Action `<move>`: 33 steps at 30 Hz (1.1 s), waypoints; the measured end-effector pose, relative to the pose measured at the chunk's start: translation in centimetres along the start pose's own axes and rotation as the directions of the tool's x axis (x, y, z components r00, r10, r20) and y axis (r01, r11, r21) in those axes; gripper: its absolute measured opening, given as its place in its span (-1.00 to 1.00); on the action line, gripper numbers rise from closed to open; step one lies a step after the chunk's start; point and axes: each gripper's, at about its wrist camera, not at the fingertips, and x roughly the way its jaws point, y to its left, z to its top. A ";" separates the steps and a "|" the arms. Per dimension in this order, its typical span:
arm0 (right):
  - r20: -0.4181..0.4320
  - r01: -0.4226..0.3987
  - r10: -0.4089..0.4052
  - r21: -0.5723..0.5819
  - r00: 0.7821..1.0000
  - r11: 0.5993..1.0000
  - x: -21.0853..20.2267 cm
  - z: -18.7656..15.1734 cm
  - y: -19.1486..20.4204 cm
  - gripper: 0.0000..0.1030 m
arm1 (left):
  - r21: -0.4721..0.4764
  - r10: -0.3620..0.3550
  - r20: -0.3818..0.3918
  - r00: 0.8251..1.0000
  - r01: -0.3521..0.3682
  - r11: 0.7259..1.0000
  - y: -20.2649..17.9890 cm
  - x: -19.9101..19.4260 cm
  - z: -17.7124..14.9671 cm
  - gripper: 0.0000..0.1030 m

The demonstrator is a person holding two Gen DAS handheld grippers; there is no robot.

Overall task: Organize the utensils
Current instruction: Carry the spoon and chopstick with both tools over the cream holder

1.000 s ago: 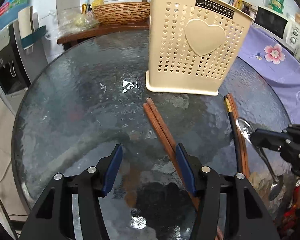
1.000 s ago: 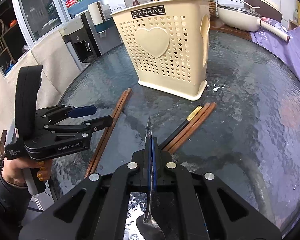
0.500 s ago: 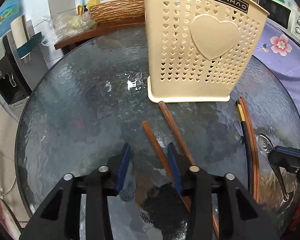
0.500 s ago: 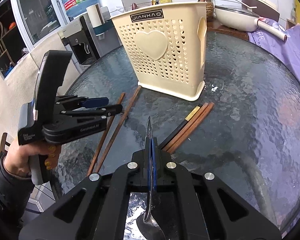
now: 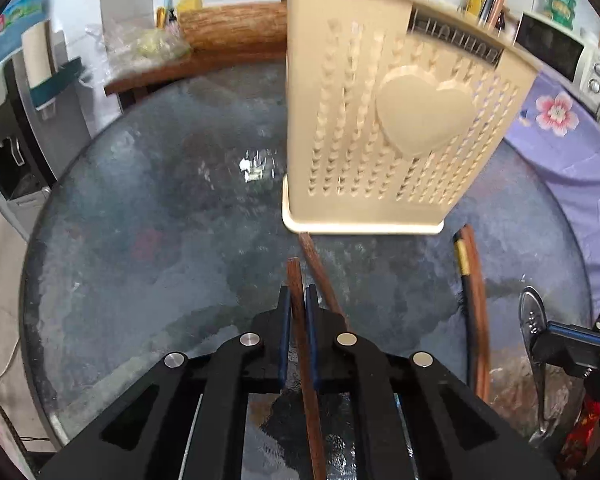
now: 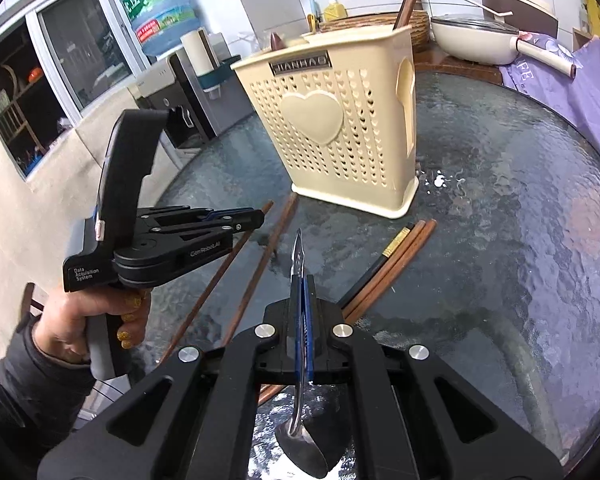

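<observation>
One wooden chopstick [image 5: 300, 332] is clamped between the closed left tongs [image 5: 296, 312] and a spoon [image 6: 300, 436] between the closed right tongs [image 6: 302, 300], apparently for loading into the slotted holder [image 5: 384, 132] standing ahead on the worktop [image 5: 148, 240].

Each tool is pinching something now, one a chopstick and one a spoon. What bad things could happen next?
The left tool grips one brown chopstick near its tip, so the long free end might swing or slip out. Its partner chopstick lies right beside it, tip near the cream basket, and could get knocked away. The right tool holds the spoon edge-on by its thin handle, so the spoon might twist.
</observation>
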 end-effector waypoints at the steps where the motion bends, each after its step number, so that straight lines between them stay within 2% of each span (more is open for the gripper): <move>1: 0.006 -0.009 0.009 0.001 1.000 1.000 -0.3 0.1 0.0 -0.97 | -0.009 -0.018 0.014 1.000 0.018 1.000 -0.1 -0.8 0.0 -0.86; 7: 0.045 -0.081 0.080 0.032 0.996 0.996 -2.6 1.0 0.0 -0.97 | -0.036 -0.083 0.099 0.992 0.087 0.996 0.2 -5.0 0.6 -0.87; 13: 0.112 -0.090 0.088 0.005 0.990 0.996 -4.9 2.1 1.0 -0.97 | -0.035 -0.105 0.200 0.974 0.114 0.993 -0.3 -9.3 1.4 -0.87; 18: 0.170 -0.086 0.088 -0.016 0.981 0.996 -5.9 3.1 1.9 -0.97 | -0.026 -0.107 0.265 0.958 0.118 0.993 -1.4 -11.9 2.2 -0.87; 25: 0.269 -0.068 0.071 -0.021 0.960 0.997 -7.0 4.9 2.7 -0.97 | -0.031 -0.119 0.321 0.939 0.136 0.990 -1.1 -13.6 3.9 -0.87; 33: 0.373 -0.016 0.018 -0.010 0.928 1.000 -8.3 9.3 3.3 -0.97 | 0.000 -0.129 0.409 0.903 0.141 0.990 -1.9 -17.3 6.9 -0.87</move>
